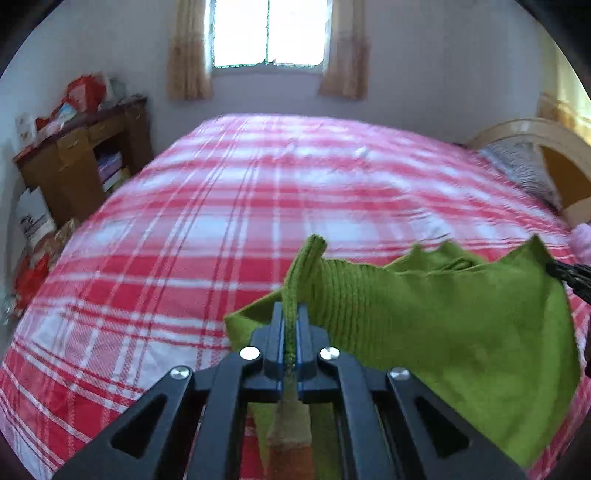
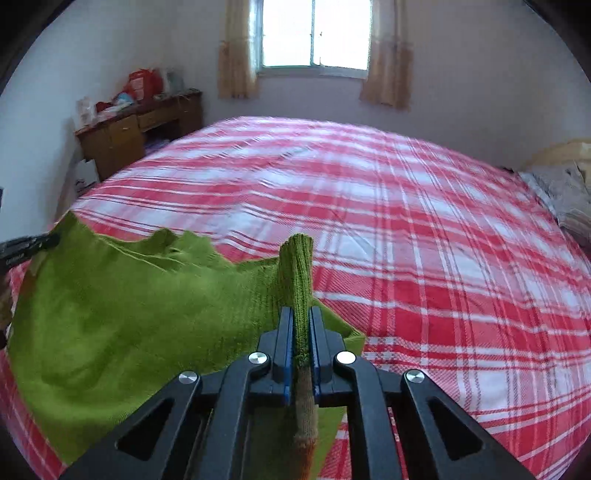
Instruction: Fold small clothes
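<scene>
A small green knitted garment (image 1: 443, 325) hangs stretched between both grippers above a bed with a red and white checked cover (image 1: 221, 206). My left gripper (image 1: 290, 314) is shut on the garment's ribbed left edge, which sticks up between the jaws. In the right wrist view the same garment (image 2: 122, 314) spreads to the left, and my right gripper (image 2: 302, 317) is shut on its ribbed right edge. Each gripper's tip shows at the other view's border: the right gripper (image 1: 569, 275) and the left gripper (image 2: 27, 245).
A wooden desk (image 1: 85, 155) piled with bags stands left of the bed, under a curtained window (image 1: 269, 33). A pillow (image 1: 524, 170) and a curved headboard (image 1: 546, 136) lie at the right. A pink item (image 1: 581, 240) sits at the bed's right edge.
</scene>
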`<action>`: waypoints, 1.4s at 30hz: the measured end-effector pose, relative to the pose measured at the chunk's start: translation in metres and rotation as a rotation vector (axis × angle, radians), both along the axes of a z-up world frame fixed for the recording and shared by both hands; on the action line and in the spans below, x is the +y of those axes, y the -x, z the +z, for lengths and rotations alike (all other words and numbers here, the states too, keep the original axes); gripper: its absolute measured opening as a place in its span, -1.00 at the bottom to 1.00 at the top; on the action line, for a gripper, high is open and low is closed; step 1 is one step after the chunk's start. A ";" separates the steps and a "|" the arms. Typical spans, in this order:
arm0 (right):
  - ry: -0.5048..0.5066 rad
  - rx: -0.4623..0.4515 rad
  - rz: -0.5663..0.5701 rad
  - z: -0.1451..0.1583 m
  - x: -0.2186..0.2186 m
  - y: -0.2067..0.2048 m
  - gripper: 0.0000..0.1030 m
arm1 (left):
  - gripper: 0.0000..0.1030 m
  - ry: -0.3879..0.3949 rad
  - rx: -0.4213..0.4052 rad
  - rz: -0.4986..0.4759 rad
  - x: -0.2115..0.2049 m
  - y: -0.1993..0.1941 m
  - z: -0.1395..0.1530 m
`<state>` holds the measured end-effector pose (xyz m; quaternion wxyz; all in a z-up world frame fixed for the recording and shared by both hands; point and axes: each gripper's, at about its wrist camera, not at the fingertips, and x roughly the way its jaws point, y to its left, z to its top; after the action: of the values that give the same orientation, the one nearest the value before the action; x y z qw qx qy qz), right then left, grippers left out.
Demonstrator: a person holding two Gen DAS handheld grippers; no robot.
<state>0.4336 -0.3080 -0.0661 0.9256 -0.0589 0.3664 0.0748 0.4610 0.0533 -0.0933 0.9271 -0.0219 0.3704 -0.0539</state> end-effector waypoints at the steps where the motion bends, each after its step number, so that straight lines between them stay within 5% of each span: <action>1: 0.001 0.020 -0.014 -0.008 -0.001 -0.005 -0.87 | -0.90 -0.002 0.019 0.010 0.000 -0.005 -0.008; 4: 0.024 0.139 -0.035 -0.040 0.000 -0.022 -0.80 | -0.73 -0.031 0.111 0.061 0.000 -0.017 -0.027; 6: 0.068 0.100 -0.054 -0.036 0.004 -0.018 -0.25 | -0.65 0.014 0.083 0.085 0.008 -0.010 -0.020; 7: 0.085 0.094 -0.064 -0.032 0.006 -0.016 -0.09 | -0.50 0.017 0.065 0.101 0.011 -0.006 -0.016; 9: 0.109 0.049 -0.064 -0.017 0.012 -0.009 0.00 | 0.20 0.025 0.033 0.134 0.019 0.008 -0.005; 10: 0.102 0.027 -0.035 -0.006 0.020 -0.004 0.00 | 0.25 0.039 0.011 0.136 0.022 0.016 -0.002; 14: -0.031 0.109 0.153 0.004 0.060 0.001 0.00 | 0.26 0.026 0.018 0.111 0.025 0.041 -0.004; 16: -0.070 0.176 0.225 -0.003 0.085 0.000 -0.19 | 0.32 0.022 0.042 0.096 0.022 0.050 -0.010; 20: -0.009 0.297 0.218 -0.043 0.123 -0.018 -0.30 | 0.45 -0.042 0.083 0.078 0.014 0.060 -0.031; 26: -0.024 0.210 0.088 -0.052 0.120 -0.056 -0.34 | 0.70 0.094 0.087 0.144 0.039 0.062 -0.036; 33: 0.049 0.174 0.060 -0.049 0.134 -0.075 -0.34 | 0.77 0.102 0.066 0.155 0.038 0.069 -0.039; 38: 0.046 0.083 0.045 -0.022 0.129 -0.048 -0.28 | 0.84 0.072 0.091 0.164 0.036 0.065 -0.042; 42: 0.018 0.035 0.142 -0.004 0.140 -0.001 -0.06 | 0.84 0.111 0.078 0.163 0.042 0.068 -0.041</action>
<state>0.4347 -0.1682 -0.0703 0.9107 -0.0915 0.3783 0.1380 0.3933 0.0952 -0.1343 0.9106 -0.1055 0.3996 0.0019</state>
